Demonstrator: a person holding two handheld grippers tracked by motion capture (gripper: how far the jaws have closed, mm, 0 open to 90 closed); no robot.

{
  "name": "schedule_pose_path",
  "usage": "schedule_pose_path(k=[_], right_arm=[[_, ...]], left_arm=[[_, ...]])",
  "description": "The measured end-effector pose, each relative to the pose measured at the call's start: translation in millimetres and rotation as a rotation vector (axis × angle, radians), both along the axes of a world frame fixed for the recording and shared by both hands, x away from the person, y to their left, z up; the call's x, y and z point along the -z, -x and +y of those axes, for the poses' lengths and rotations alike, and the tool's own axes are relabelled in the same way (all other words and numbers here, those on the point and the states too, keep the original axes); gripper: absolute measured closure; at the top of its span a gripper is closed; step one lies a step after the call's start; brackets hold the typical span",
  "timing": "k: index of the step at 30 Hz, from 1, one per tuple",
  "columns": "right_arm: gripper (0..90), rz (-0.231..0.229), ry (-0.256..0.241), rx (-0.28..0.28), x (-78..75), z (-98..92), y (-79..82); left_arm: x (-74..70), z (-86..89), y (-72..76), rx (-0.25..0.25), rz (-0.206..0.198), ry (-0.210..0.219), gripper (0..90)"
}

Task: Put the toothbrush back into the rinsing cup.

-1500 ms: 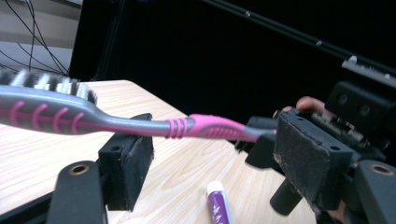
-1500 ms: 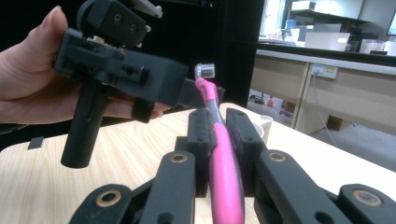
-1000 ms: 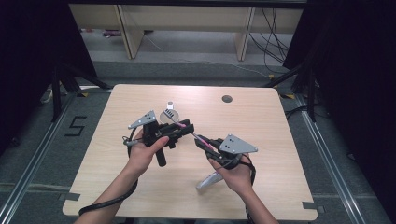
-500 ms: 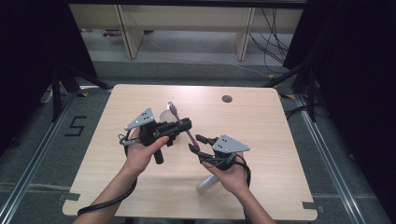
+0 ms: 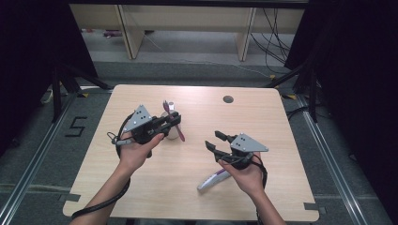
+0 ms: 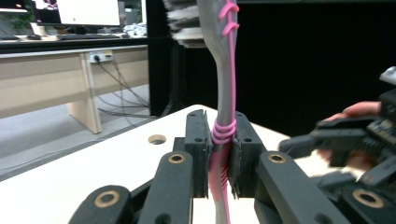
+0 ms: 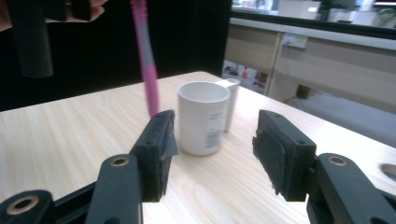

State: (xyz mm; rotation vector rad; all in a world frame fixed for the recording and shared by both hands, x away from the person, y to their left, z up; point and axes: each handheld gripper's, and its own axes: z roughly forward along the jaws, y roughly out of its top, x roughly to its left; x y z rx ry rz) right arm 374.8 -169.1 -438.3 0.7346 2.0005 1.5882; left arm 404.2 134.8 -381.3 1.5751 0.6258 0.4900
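Toothbrush (image 6: 226, 98), grey with pink grip ribbing, stands clamped between the pads of the left gripper (image 6: 220, 161), its bristle head up at the top of the left gripper view and its handle end running down between the jaws. From the high view the left gripper (image 5: 170, 121) holds it above the table (image 5: 281, 122), left of centre, with the brush (image 5: 172, 120) just beside or over a white mug (image 5: 172, 127); which of the two cannot be told from there. In the right gripper view the pink handle (image 7: 144, 56) hangs in the air to the left of the mug (image 7: 204, 116), whose handle points away toward the far side. The right gripper (image 7: 212, 149) has its jaws spread wide with nothing between them, aimed at the mug from a little way off. In the high view it (image 5: 216, 143) sits right of centre, well apart from the left one. A second pale and pink item, perhaps a tube (image 5: 212, 180), lies on the wood close to the right hand (image 5: 244, 176).
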Motion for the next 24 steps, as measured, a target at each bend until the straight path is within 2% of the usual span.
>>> schedule_pose_path(k=[2,3,4,5,6,8,9,11,14,16,19,21,24], right_arm=[[46.6,-0.001,-0.013,0.008,0.5,-3.6,0.4],[46.1,-0.028,-0.008,0.025,0.4,-8.9,-0.6],[45.5,-0.031,-0.029,0.037,1.4,-11.8,-0.5],[44.8,-0.008,-0.022,0.046,1.1,-16.6,0.8],[43.3,-0.014,-0.036,0.07,2.2,-24.9,0.6],[42.7,-0.017,-0.043,0.089,2.7,-28.6,0.9],[42.4,-0.009,-0.047,0.093,3.1,-32.7,1.1],[41.4,-0.001,-0.06,0.152,4.3,-43.9,2.7],[41.1,-0.002,-0.062,0.157,5.2,-51.2,1.2],[40.8,-0.026,-0.054,0.19,6.6,-59.6,0.4],[40.3,-0.017,-0.057,0.209,10.1,-68.5,-1.9],[40.4,0.0,-0.064,0.253,12.4,-73.4,-1.7],[40.4,0.005,-0.076,0.267,15.2,-77.5,-2.8]], left_arm=[[-0.2,1.5,-1.0,-0.017,-0.008,-0.019,79.6],[-0.2,2.0,-1.6,-0.021,-0.008,-0.021,79.6],[-0.2,2.6,-2.4,-0.028,-0.011,-0.029,79.6],[-0.3,2.9,-3.0,-0.037,-0.016,-0.036,79.6],[-0.5,3.4,-3.5,-0.047,-0.02,-0.042,79.6],[-1.3,5.0,-4.5,-0.064,-0.03,-0.054,79.6],[-2.3,6.6,-5.9,-0.076,-0.049,-0.064,79.6],[-3.7,9.7,-7.3,-0.091,-0.058,-0.074,79.6],[-4.8,12.1,-8.4,-0.106,-0.067,-0.077,79.6],[-6.5,15.3,-10.6,-0.119,-0.075,-0.077,79.6],[-8.6,20.3,-15.0,-0.141,-0.079,-0.074,79.6],[-9.4,23.3,-17.9,-0.154,-0.082,-0.074,79.6],[-10.4,27.5,-21.7,-0.174,-0.098,-0.079,79.6]])
